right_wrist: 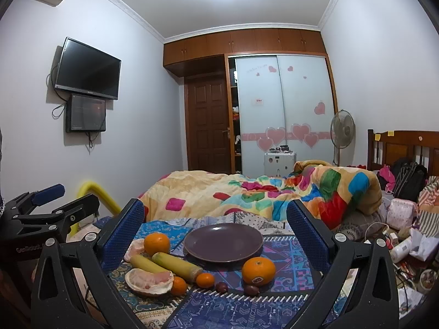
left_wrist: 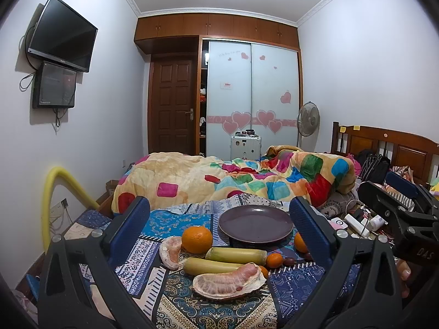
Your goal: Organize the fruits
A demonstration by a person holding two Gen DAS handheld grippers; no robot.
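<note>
An empty dark purple plate [left_wrist: 255,224] [right_wrist: 222,242] rests on a patterned cloth. Around it lie two big oranges [left_wrist: 197,239] [right_wrist: 258,271], two yellow-green cane pieces [left_wrist: 235,255] [right_wrist: 175,265], peeled pomelo pieces [left_wrist: 229,281] [right_wrist: 149,278], small tangerines [left_wrist: 274,260] [right_wrist: 205,280] and two small dark fruits [right_wrist: 221,287]. My left gripper [left_wrist: 219,233] is open above the near fruits, holding nothing. My right gripper [right_wrist: 216,235] is open too, hovering short of the plate. Each gripper shows at the edge of the other's view.
A colourful quilt [left_wrist: 225,178] is heaped on the bed behind the cloth. Clutter of chargers, bottles and bags [right_wrist: 397,235] lies to the right by the wooden headboard [right_wrist: 406,145]. A yellow padded rail [left_wrist: 52,192] stands at the left.
</note>
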